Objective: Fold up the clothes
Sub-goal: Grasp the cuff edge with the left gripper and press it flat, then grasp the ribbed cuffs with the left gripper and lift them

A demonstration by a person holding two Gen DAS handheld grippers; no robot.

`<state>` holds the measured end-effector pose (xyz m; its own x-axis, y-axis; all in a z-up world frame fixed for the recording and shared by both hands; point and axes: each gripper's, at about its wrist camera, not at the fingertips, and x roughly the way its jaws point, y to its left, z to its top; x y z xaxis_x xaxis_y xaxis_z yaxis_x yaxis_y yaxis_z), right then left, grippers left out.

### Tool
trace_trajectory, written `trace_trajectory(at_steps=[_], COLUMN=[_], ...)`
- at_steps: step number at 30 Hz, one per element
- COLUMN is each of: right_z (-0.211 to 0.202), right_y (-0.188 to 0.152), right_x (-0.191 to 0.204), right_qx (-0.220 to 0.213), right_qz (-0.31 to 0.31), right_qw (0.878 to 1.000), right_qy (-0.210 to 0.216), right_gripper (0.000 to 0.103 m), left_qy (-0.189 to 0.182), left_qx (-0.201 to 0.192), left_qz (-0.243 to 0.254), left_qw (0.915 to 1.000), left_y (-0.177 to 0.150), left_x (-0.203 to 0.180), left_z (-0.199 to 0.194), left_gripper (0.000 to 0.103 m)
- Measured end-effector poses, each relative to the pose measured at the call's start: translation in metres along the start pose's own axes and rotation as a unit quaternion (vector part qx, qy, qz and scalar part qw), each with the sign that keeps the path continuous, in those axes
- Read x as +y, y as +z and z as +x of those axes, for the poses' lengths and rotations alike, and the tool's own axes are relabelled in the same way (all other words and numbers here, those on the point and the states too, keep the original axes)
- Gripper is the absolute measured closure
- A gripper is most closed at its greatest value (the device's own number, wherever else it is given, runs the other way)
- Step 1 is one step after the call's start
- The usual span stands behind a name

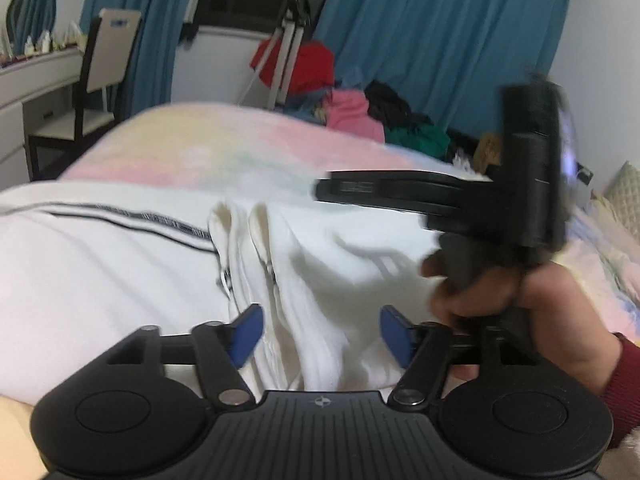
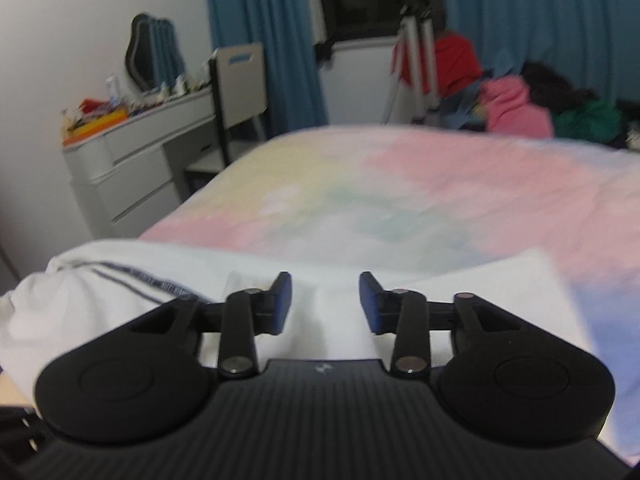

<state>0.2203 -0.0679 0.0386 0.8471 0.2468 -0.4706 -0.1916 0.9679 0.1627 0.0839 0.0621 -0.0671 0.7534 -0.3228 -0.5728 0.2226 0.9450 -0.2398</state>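
Pastel bedspread (image 2: pixel 400 184) under white garment (image 1: pixel 120 272)

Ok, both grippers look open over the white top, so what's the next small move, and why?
Probably ease the left gripper down and close on the bunched ridge of the white garment between its blue pads. Both it and the right gripper stand open holding nothing, and that ridge is already framed by the left jaws.

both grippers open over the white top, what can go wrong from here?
1. The left hand-held gripper hangs open over the bunched collar folds of the white top; closing here may pinch several layers.
2. The right hand-held gripper and the hand sit close beside the left one; they may collide.
3. Both views are motion-blurred, and the right hand-held gripper holds nothing, so a grab may miss the edge.
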Motion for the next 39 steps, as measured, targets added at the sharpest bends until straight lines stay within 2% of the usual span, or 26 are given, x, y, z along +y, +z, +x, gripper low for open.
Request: trace_trajectory(at_steps=[2,4,8,10,13,14,16,19,21,23,26,27,29,32,36,39], right_z=[-0.022,-0.043,-0.081,-0.098,-0.117,-0.123,-0.133,-0.142,-0.142,-0.141,-0.138,-0.136,-0.132,-0.127,-0.121,-0.117], right_y=[0.004,0.005,-0.003,-0.010,-0.022,-0.025,-0.030,-0.035,-0.037,-0.039,-0.042,-0.043,-0.045,-0.048,-0.053,-0.056], right_x=[-0.005,-0.007,-0.007,-0.008,-0.009,-0.009,-0.010,-0.008,-0.006,-0.005,-0.010,-0.011,-0.013,-0.014,-0.015,-0.016], right_qx=[-0.014,-0.026,-0.041,-0.043,-0.038,-0.038,-0.049,-0.062,-0.070,-0.078,-0.091,-0.089,-0.082,-0.082,-0.086,-0.089], right_qz=[0.009,0.017,0.012,0.014,0.026,0.031,0.040,0.036,0.026,0.020,0.025,0.028,0.035,0.037,0.035,0.034], right_qw=[1.000,0.999,0.999,0.999,0.998,0.998,0.997,0.996,0.996,0.995,0.995,0.995,0.995,0.995,0.994,0.994], right_qy=[-0.006,-0.012,-0.019,-0.020,-0.030,-0.033,-0.035,-0.044,-0.051,-0.051,-0.043,-0.044,-0.046,-0.050,-0.054,-0.058], right_gripper=[0.040,0.032,0.033,0.033,0.031,0.021,0.012,0.011,0.012,0.012,0.011,0.012,0.012,0.012,0.012,0.012], left_qy=[0.011,0.025,0.043,0.045,0.058,0.062,0.071,0.082,0.088,0.097,0.108,0.106,0.099,0.104,0.116,0.134], left_qx=[-0.014,-0.029,-0.041,-0.050,-0.061,-0.062,-0.062,-0.056,-0.044,-0.025,0.004,0.009,0.010,0.002,-0.016,-0.035], left_qz=[0.008,0.022,0.030,0.025,0.026,0.026,0.025,-0.003,-0.049,-0.115,-0.230,-0.273,-0.357,-0.435,-0.507,-0.559], left_qw=[0.9998,0.9990,0.9978,0.9974,0.9961,0.9958,0.9952,0.9951,0.9940,0.9883,0.9671,0.9562,0.9287,0.8944,0.8537,0.8174], left_y=[0.000,0.000,0.000,0.000,-0.003,-0.004,-0.006,-0.004,-0.001,-0.001,-0.008,-0.012,-0.022,-0.032,-0.042,-0.044], left_x=[-0.003,-0.007,-0.014,-0.016,-0.019,-0.018,-0.016,-0.003,0.015,0.040,0.080,0.095,0.123,0.158,0.203,0.237], left_z=[-0.011,-0.021,-0.031,-0.041,-0.053,-0.055,-0.060,-0.064,-0.065,-0.065,-0.065,-0.068,-0.075,-0.084,-0.093,-0.097], left_gripper=[0.023,0.022,0.012,0.003,0.000,0.000,0.000,0.000,0.000,0.000,0.001,0.001,0.003,0.005,0.007,0.011])
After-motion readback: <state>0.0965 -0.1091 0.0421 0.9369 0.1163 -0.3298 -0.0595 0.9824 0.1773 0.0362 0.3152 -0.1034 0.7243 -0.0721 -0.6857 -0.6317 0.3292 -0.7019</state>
